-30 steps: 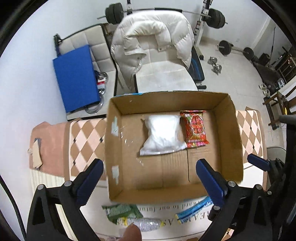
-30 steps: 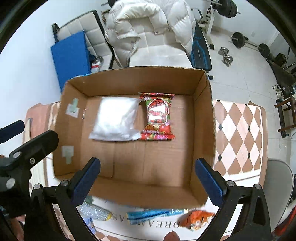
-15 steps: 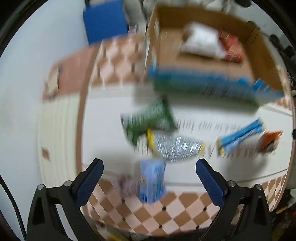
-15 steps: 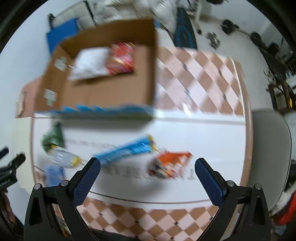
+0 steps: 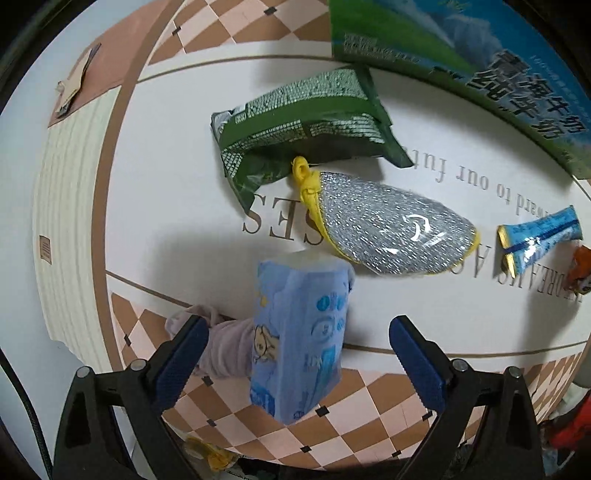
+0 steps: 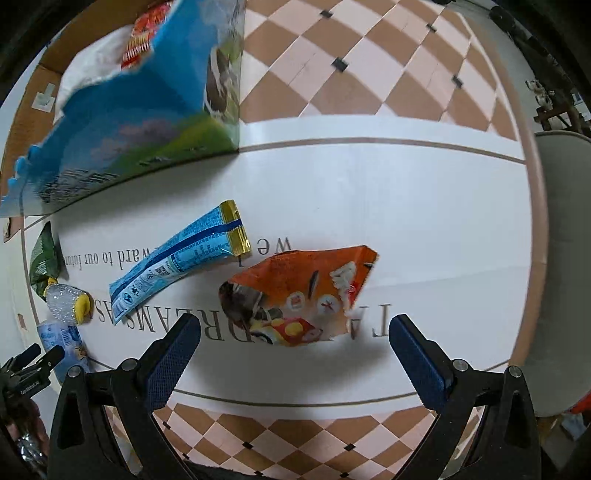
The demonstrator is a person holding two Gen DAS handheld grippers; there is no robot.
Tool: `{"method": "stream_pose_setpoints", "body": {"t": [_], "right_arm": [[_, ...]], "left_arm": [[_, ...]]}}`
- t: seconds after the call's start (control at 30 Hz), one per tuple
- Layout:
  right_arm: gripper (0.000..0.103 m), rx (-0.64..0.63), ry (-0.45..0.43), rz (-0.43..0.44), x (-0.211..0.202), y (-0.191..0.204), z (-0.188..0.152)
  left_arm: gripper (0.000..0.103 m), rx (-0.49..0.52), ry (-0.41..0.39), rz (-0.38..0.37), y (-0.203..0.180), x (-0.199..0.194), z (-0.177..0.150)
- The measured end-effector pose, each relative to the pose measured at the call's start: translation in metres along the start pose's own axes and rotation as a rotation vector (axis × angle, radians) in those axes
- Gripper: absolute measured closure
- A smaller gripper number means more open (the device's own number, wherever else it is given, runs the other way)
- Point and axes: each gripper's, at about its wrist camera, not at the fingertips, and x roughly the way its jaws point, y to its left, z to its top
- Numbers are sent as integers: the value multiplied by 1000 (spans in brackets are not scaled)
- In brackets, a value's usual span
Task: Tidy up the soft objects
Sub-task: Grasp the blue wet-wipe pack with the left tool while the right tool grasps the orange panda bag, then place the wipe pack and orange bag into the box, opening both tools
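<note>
My left gripper (image 5: 299, 354) is open, its fingers on either side of a light blue tissue pack (image 5: 301, 339) near the table's front edge. Beyond lie a silver and yellow scrubber (image 5: 391, 225) and a green packet (image 5: 306, 118). My right gripper (image 6: 295, 347) is open just in front of an orange snack bag (image 6: 299, 291). A long blue packet (image 6: 177, 262) lies to its left. The cardboard box (image 6: 122, 122) with blue printed sides holds a white bag (image 6: 92, 66) and a red packet (image 6: 147, 33).
A pale purple cloth (image 5: 218, 339) lies left of the tissue pack. The checkered tablecloth (image 6: 369, 66) covers the table, with a white printed panel (image 6: 369, 192) in the middle. A grey chair (image 6: 561, 258) stands at the right. The left gripper (image 6: 29, 369) shows at the right view's left edge.
Both grippers have dropped from above the box down to the loose packets on the table in front of it. Both stay open.
</note>
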Motion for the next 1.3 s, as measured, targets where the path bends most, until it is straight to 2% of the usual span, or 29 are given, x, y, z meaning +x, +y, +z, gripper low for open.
{"method": "stream_pose_setpoints", "body": {"t": [0.07, 0.1, 0.13, 0.17, 0.2, 0.27, 0.3, 0.5, 0.53, 0.6, 0.7, 0.9, 0.97, 1.07, 1.17, 1.3], "right_arm": [[0, -5, 11, -2, 7, 2, 3], [0, -7, 15, -3, 13, 4, 7], [0, -6, 19, -4, 16, 5, 9], [3, -5, 24, -7, 20, 5, 11], [16, -3, 26, -10, 22, 5, 11], [34, 3, 30, -25, 25, 4, 12], [37, 4, 25, -27, 25, 4, 11], [43, 1, -30, -16, 3, 1, -1], [43, 3, -35, 2, -4, 1, -4], [43, 2, -51, 32, -19, 3, -11], [43, -11, -90, 91, -55, 13, -19], [43, -67, -217, 208, -145, 50, -13], [43, -90, -241, 238, -166, 78, 3], [43, -119, -277, 242, -184, 104, 31], [43, -128, -273, 228, -181, 124, 65], [43, -122, -224, 207, -152, 141, 104]], "left_arm": [[35, -1, 30, 1, -2, 10, 4], [59, -4, 54, -6, -2, 16, 5], [66, -6, 70, -7, 0, 21, 4], [67, -7, 73, -3, 0, 23, 4], [70, -7, 68, 1, -1, 22, 3], [76, -7, 55, 10, -3, 18, -1], [79, -7, 46, 11, -4, 14, -3], [82, -8, -50, -18, -11, -38, -22], [82, 2, -73, -26, -4, -54, -20], [82, 20, -111, -56, -8, -79, -24], [82, 51, -194, -114, -18, -136, -19], [82, 121, -340, -229, -45, -229, 39], [82, 142, -368, -230, -50, -237, 63], [82, 158, -353, -233, -62, -238, 110], [82, 164, -260, -253, -75, -216, 150], [82, 184, -123, -253, -96, -172, 194]]}}
